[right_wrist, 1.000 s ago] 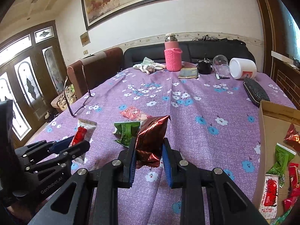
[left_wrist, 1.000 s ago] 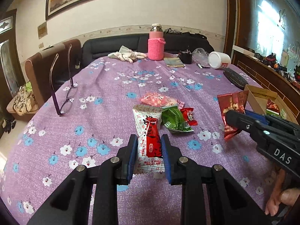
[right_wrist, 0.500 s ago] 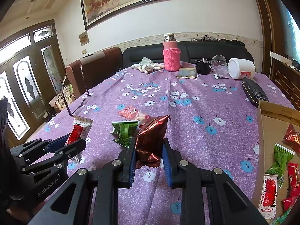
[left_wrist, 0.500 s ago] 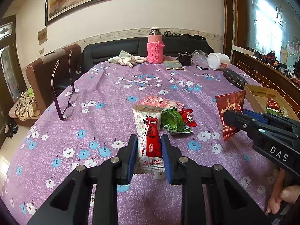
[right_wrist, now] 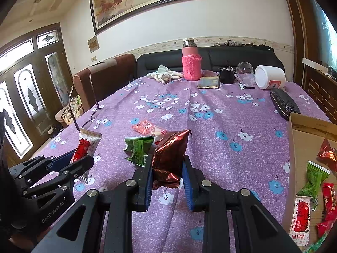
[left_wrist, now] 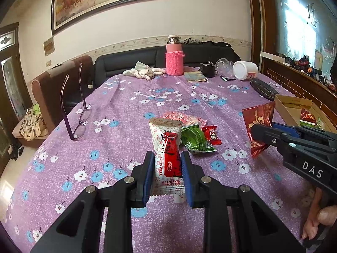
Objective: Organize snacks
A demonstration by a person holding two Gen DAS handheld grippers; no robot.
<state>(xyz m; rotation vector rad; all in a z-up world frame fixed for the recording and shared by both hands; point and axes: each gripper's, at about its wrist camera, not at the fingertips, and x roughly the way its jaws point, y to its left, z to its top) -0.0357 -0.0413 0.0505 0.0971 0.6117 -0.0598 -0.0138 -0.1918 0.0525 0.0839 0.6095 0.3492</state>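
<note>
My left gripper is shut on a white-and-red snack packet and holds it above the purple flowered tablecloth; both show in the right wrist view. My right gripper is shut on a shiny dark red foil packet, seen from the left wrist view. On the cloth lie a green packet, a small red packet and a pink packet. A cardboard box at the right holds several packets.
Purple glasses stand at the table's left edge. At the far end are a pink-sleeved flask, a cloth, a dark cup, a white tub and a black case.
Both grippers have risen slightly with their packets; the hold of each is unchanged. The packets on the cloth have not moved.
</note>
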